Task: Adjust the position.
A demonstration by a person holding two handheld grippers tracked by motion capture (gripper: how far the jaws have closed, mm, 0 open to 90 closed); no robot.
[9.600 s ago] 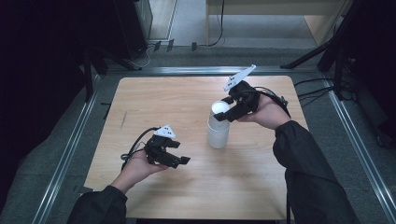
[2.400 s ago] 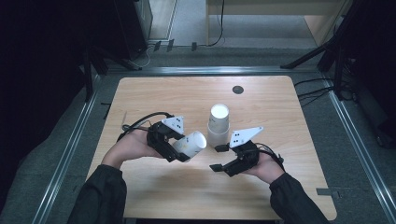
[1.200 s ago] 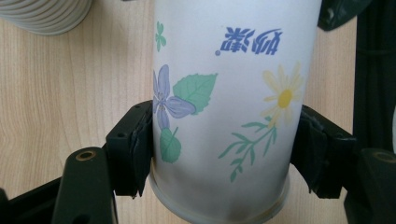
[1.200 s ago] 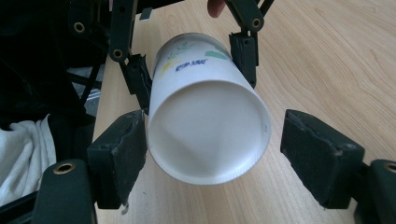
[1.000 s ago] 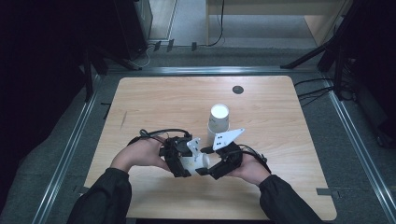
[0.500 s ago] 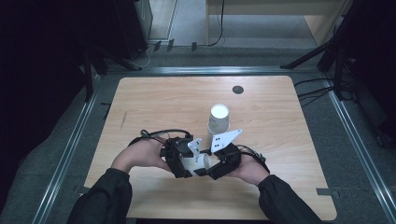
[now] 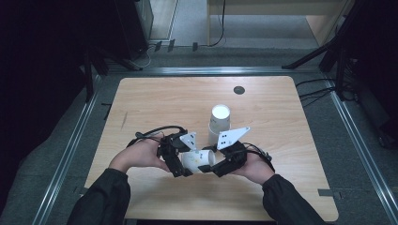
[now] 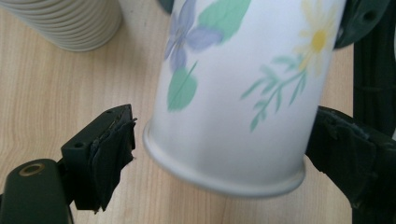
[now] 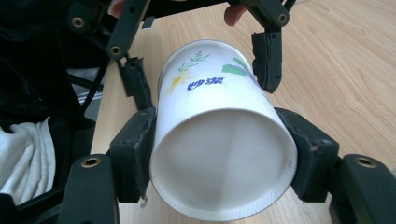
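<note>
1. My right gripper (image 7: 210, 167) is clamped on the paper cup (image 7: 198, 160). In the right gripper view, both pads press the cup wall just behind its open rim, one on each side.

2. My left gripper (image 7: 184, 161) has just been opening. In the left gripper view the cup's closed base sits between the jaws, with a clear gap at the near pad, so this gripper has let go. The cup now hangs from the right gripper alone.

3. Cup location: held above the near middle of the table (image 7: 155, 101), between my two hands, not resting on the wood as far as I can judge.

4. Long axis: the cup lies roughly level, running from one gripper to the other. The open mouth faces my right hand; the base points toward my left hand.

5. The stack of cups (image 7: 219, 123) stands upright just beyond my grippers, a little to the right of centre, mouth upward. It is apart from the held cup.

6. Governing relation for the next move: the stack lies forward of the right gripper, and its axis is vertical while the held cup's axis is level. I judge the right wrist must turn the cup upright, base down, before it can be lowered into the stack.

7. The right hand is the nearer one to the stack. The left gripper should draw back clear of the base first.
</note>
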